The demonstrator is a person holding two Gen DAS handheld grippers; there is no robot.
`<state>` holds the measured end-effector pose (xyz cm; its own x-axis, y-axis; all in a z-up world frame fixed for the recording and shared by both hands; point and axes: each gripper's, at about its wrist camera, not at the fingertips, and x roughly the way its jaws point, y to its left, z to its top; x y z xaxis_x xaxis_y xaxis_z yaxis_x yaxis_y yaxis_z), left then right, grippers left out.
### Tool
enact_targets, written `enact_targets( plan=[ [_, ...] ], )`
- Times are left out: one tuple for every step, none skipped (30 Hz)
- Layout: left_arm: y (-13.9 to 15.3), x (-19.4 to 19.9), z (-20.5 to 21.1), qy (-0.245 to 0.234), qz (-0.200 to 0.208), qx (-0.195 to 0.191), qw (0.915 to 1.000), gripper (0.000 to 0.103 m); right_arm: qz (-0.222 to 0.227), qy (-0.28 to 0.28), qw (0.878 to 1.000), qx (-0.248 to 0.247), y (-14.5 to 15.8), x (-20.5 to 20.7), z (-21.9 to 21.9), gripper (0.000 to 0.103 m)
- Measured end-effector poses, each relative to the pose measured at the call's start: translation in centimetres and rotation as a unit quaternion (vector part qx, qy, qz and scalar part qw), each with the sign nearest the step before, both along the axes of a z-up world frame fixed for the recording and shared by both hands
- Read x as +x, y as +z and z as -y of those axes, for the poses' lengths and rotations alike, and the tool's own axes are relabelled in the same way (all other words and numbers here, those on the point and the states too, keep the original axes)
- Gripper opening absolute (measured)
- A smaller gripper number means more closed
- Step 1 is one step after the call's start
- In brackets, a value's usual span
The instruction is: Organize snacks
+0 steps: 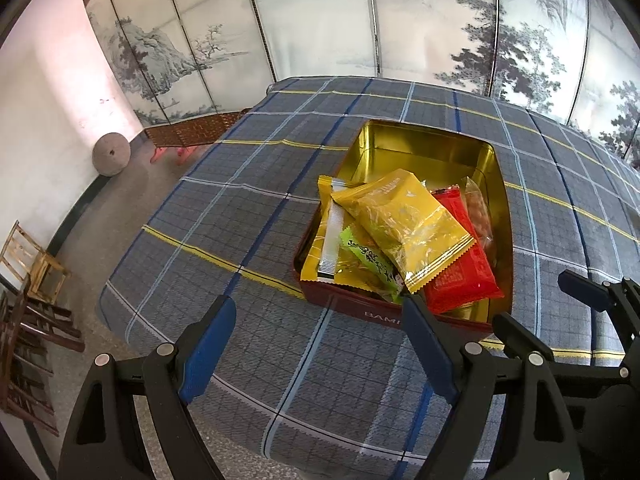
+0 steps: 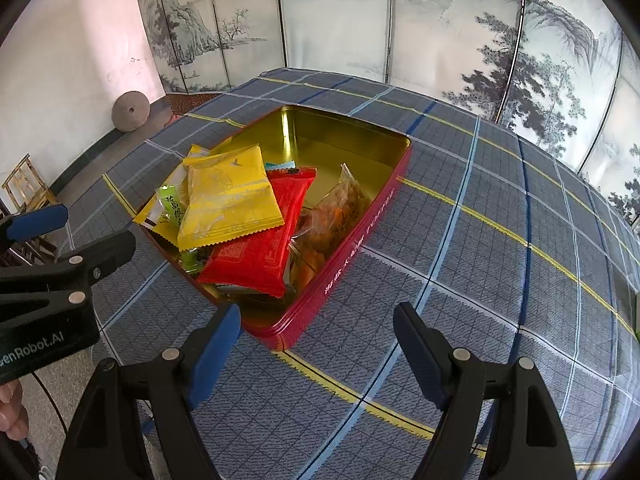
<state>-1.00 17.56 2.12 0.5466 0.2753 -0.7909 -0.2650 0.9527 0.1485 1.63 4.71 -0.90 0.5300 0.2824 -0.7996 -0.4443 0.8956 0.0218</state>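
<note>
A red tin box (image 1: pixel 360 312) (image 2: pixel 340 280) with a gold inside sits on the plaid tablecloth. Several snack packets lie piled at its near end: a yellow packet (image 1: pixel 404 220) (image 2: pixel 228 196) on top, a red packet (image 1: pixel 460 272) (image 2: pixel 260 252), a green packet (image 1: pixel 368 260) (image 2: pixel 170 210) and a clear bag of orange snacks (image 1: pixel 478 208) (image 2: pixel 340 212). My left gripper (image 1: pixel 320 308) hovers open just before the tin's near wall, nothing between its blue pads. My right gripper (image 2: pixel 318 316) hangs open over the tin's near corner, also empty. Each gripper shows at the other view's edge.
The plaid tablecloth (image 1: pixel 224 220) (image 2: pixel 500 240) covers the whole table. A painted folding screen (image 1: pixel 320 20) stands behind it. Wooden chairs (image 1: pixel 36 264) and a round stone disc (image 1: pixel 111 155) are on the floor at the left. A person's fingers (image 2: pixel 10 416) show at the lower left.
</note>
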Motion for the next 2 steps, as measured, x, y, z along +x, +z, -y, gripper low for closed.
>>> enact_targets(
  plan=[
    [-0.03,0.00,0.03,-0.001,0.000,-0.001,1.0000,0.083,0.000,0.000,1.000,0.000,-0.02,-0.01,0.00,0.081],
    [0.01,0.05,0.11,-0.002,0.000,-0.001,1.0000,0.083,0.000,0.000,1.000,-0.001,-0.04,-0.02,-0.01,0.081]
  ],
)
